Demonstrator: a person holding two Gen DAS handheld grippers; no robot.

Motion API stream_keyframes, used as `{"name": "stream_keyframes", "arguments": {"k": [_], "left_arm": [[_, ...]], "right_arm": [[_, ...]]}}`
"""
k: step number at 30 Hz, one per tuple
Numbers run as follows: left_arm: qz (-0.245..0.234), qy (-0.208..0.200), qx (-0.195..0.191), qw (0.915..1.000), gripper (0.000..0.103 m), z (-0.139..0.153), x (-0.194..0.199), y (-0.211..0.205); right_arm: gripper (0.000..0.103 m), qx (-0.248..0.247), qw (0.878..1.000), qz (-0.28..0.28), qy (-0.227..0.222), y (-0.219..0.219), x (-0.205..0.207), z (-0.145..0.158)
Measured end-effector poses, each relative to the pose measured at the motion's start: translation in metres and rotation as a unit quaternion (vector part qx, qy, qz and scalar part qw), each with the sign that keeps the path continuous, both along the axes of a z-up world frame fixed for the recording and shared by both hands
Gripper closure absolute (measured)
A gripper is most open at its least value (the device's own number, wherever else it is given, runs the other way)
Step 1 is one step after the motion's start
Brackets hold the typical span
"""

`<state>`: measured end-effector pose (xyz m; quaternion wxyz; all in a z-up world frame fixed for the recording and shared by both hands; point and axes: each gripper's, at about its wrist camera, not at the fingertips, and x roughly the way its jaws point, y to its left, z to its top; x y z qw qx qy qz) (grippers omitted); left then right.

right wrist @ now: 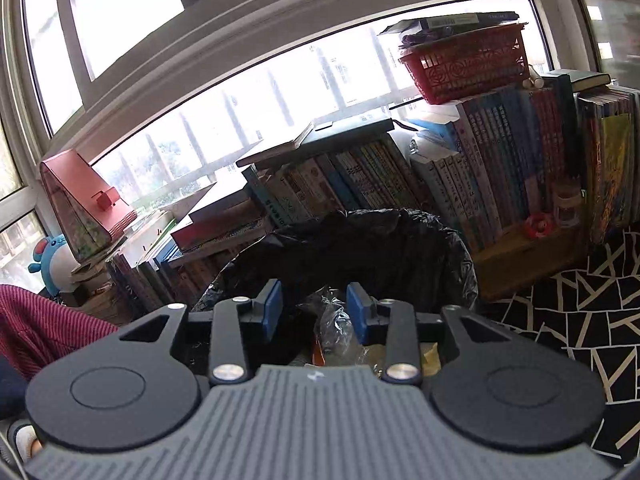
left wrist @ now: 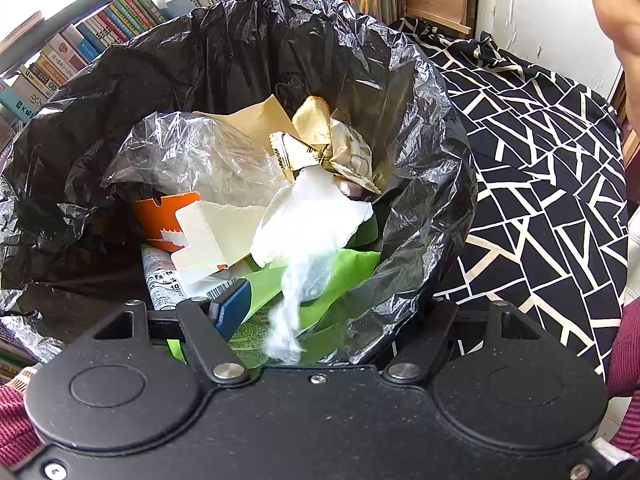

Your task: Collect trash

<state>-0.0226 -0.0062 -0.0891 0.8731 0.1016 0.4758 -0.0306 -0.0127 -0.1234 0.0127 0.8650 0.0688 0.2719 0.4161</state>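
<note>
A bin lined with a black bag (left wrist: 224,52) fills the left wrist view. It holds clear plastic (left wrist: 180,156), brown paper (left wrist: 260,120), a gold wrapper (left wrist: 304,152), an orange and white carton (left wrist: 192,228) and green packaging (left wrist: 352,264). A white tissue (left wrist: 308,220) lies over them, its near end blurred. My left gripper (left wrist: 326,312) hangs over the bin's near rim with its jaws wide and nothing pressed. Only one blue pad (left wrist: 232,308) shows; the bag rim hides the other. My right gripper (right wrist: 316,312) is open and empty above the bin (right wrist: 360,236).
Rows of books (right wrist: 360,184) stand behind the bin under a window. A red basket (right wrist: 468,68) sits on the taller stack. A black and white patterned cloth (left wrist: 540,184) lies to the bin's right. A hand (left wrist: 620,28) and red sleeves (right wrist: 36,320) are close by.
</note>
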Motion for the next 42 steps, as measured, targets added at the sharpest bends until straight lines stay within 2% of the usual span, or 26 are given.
{"name": "stream_keyframes", "arguments": {"k": [2,7,10,12,19,23,30,34,38,42], "left_arm": [[0.000,0.000,0.000,1.0000,0.032,0.000,0.000,0.000],[0.000,0.004,-0.002,1.0000,0.032,0.001,-0.001,0.000],[0.000,0.002,-0.005,1.0000,0.032,0.004,-0.002,0.001],[0.000,-0.007,-0.006,1.0000,0.032,0.008,-0.004,0.001],[-0.005,-0.041,-0.010,0.9991,0.032,0.028,-0.014,-0.002],[-0.011,-0.043,-0.023,0.9987,0.032,0.037,-0.023,-0.007],[0.002,-0.060,-0.024,0.9979,0.033,0.059,-0.040,-0.003],[0.019,-0.052,-0.056,0.9969,0.033,0.076,-0.043,0.009],[0.023,-0.068,-0.054,0.9960,0.032,0.090,-0.044,0.012],[0.026,-0.072,-0.057,0.9954,0.028,0.097,-0.045,0.014]], "right_arm": [[0.040,0.004,1.000,-0.004,-0.002,-0.002,-0.001,0.000],[0.036,0.002,1.000,-0.019,-0.001,-0.005,0.002,0.000],[0.029,-0.003,1.000,-0.029,-0.007,-0.005,0.001,0.001],[0.021,-0.007,0.999,-0.039,-0.012,-0.006,0.000,0.002],[0.014,0.004,0.996,-0.086,-0.025,-0.020,-0.002,0.010],[0.001,0.024,0.993,-0.111,-0.042,-0.032,-0.005,0.018],[0.000,0.039,0.988,-0.137,-0.053,-0.044,-0.009,0.026],[0.000,0.033,0.986,-0.151,-0.058,-0.046,-0.011,0.026],[0.000,0.042,0.985,-0.156,-0.067,-0.048,-0.013,0.022],[0.000,0.030,0.986,-0.155,-0.055,-0.046,-0.011,0.019]]}}
